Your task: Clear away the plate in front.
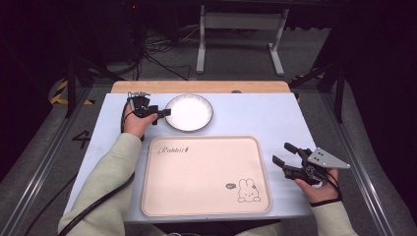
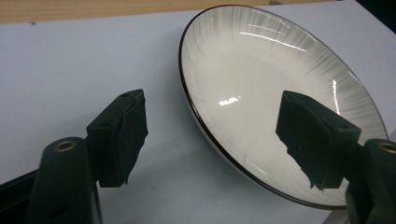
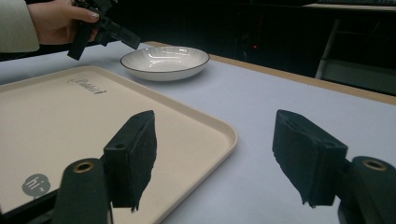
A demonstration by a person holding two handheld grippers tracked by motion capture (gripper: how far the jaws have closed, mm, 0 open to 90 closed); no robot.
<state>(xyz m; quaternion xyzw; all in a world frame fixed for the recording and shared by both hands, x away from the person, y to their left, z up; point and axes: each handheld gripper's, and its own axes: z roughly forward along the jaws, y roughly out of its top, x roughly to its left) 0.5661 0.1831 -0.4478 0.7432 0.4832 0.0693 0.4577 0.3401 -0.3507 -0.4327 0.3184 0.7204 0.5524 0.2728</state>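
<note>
A white plate (image 1: pixel 189 112) with a dark rim stands at the back of the table, left of middle. My left gripper (image 1: pixel 161 116) is at the plate's left edge. In the left gripper view it (image 2: pixel 212 135) is open and straddles the rim of the plate (image 2: pixel 261 70): one jaw is over the table outside the rim, the other over the plate's inside. A beige tray (image 1: pixel 206 196) with a rabbit drawing lies in front of the plate. My right gripper (image 1: pixel 281 153) stands open just right of the tray, with nothing between its jaws (image 3: pixel 215 158).
The tray (image 3: pixel 70 116) has a raised rim near my right gripper's left jaw. The plate (image 3: pixel 164 60) and my left gripper (image 3: pixel 116 30) show farther off in the right gripper view. A wooden strip (image 1: pixel 196 87) borders the table's far edge. Bare table (image 1: pixel 265 118) lies right of the plate.
</note>
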